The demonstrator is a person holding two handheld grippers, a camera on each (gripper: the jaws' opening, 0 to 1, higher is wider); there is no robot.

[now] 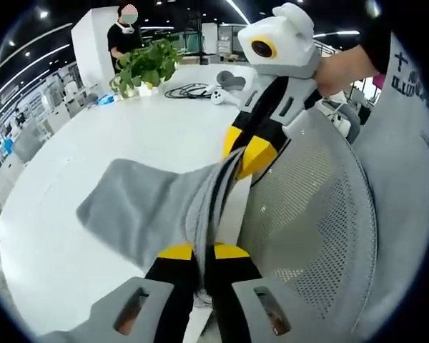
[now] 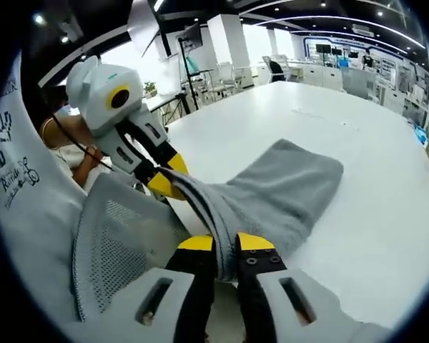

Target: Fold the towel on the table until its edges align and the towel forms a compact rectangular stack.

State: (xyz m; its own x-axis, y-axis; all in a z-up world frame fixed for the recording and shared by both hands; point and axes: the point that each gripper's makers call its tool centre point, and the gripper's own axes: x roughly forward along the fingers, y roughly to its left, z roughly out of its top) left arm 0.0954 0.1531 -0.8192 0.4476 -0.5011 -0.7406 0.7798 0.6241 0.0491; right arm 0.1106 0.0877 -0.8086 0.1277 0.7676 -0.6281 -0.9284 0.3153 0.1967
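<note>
A grey towel (image 1: pixel 139 204) lies on the white table (image 1: pixel 79 143), its near edge lifted off the surface and bunched. My left gripper (image 1: pixel 203 251) is shut on that edge at the bottom of the left gripper view. My right gripper (image 1: pixel 247 153) comes in from the upper right and pinches the same edge farther along. In the right gripper view the towel (image 2: pixel 286 189) stretches away over the table (image 2: pixel 372 143). There my right gripper (image 2: pixel 227 244) is shut on the cloth, and my left gripper (image 2: pixel 168 179) grips it at the left.
A grey mesh chair back (image 1: pixel 307 207) (image 2: pixel 121 236) stands close by the table's near edge, below the grippers. At the far end of the table are a potted plant (image 1: pixel 146 64), black cables (image 1: pixel 189 91) and a white controller (image 1: pixel 218 96). A person (image 1: pixel 125 32) stands behind the plant.
</note>
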